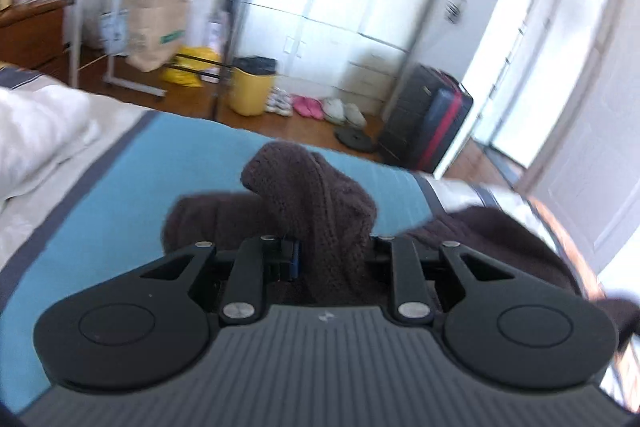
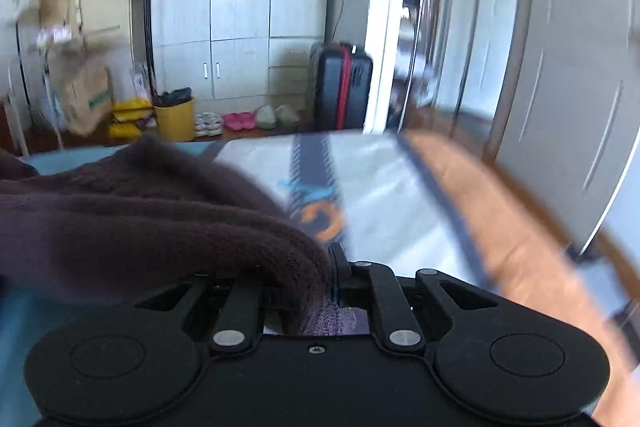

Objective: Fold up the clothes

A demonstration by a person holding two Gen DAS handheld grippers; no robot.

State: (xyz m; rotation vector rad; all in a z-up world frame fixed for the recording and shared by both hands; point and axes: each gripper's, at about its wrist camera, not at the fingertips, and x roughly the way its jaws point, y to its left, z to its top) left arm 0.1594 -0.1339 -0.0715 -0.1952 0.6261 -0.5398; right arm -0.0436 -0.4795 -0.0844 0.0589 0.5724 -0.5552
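In your left wrist view, the dark brown knit garment (image 1: 316, 203) covers the fingertips of the left gripper (image 1: 332, 255), so you cannot see how the pads meet. The lower part of the garment goes behind the gripper body and out of sight. In your right wrist view, the same knit (image 2: 160, 223) hides the left finger of the right gripper (image 2: 320, 287), and the picture's left edge cuts the cloth. The printed bed sheet (image 2: 360, 187) is blurred; you cannot read its orange and blue pattern.
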